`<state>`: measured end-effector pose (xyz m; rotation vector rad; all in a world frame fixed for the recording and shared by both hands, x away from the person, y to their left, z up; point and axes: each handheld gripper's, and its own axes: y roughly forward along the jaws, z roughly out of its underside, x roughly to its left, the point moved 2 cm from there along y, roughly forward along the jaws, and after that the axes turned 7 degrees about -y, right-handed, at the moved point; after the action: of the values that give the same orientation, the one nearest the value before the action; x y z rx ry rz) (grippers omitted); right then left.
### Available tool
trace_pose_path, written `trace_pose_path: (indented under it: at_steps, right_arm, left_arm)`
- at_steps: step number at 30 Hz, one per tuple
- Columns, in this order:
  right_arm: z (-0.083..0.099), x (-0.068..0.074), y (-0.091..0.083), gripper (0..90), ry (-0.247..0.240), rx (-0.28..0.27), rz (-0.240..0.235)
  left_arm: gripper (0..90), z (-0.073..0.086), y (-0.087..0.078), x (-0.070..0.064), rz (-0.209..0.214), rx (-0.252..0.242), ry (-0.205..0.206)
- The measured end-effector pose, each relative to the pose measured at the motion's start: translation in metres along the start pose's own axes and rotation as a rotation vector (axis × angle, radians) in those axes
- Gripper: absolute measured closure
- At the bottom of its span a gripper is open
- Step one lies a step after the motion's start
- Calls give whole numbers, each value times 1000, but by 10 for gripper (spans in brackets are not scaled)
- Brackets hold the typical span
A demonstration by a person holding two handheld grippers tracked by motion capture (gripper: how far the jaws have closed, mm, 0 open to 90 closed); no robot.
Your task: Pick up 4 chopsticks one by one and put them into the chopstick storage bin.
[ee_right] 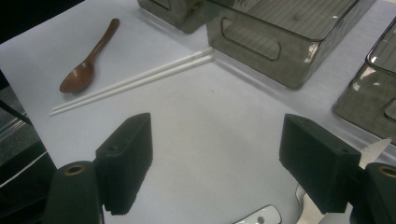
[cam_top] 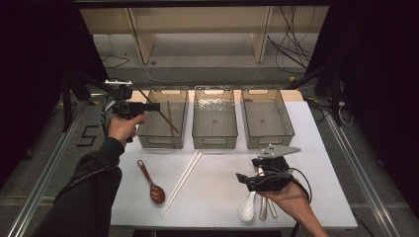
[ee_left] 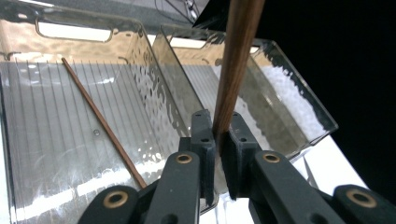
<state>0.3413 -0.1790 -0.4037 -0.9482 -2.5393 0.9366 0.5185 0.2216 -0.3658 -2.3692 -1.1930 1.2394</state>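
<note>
My left gripper hovers over the left clear bin, and its jaws are shut on a brown chopstick that stands up between them. A second brown chopstick lies on that bin's floor. My right gripper stays low over the table's front right, jaws wide open with nothing between them. On the white table lie a pair of white chopsticks, a brown spoon and a white spoon.
The middle bin and right bin stand side by side at the back. Metal cutlery lies under the right hand beside the white spoon. The table's front edge is close to the right gripper.
</note>
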Motion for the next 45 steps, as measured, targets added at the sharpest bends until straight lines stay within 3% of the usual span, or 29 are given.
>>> trace_pose_path:
  at_steps: [15,45]
  right_arm:
    - [0,0,0,264,-4,-1,-5]
    - [0,0,0,264,-11,-1,-5]
  left_arm:
    - [829,3,17,11,-53,58,-5]
    - [826,5,44,16,-88,148,-10]
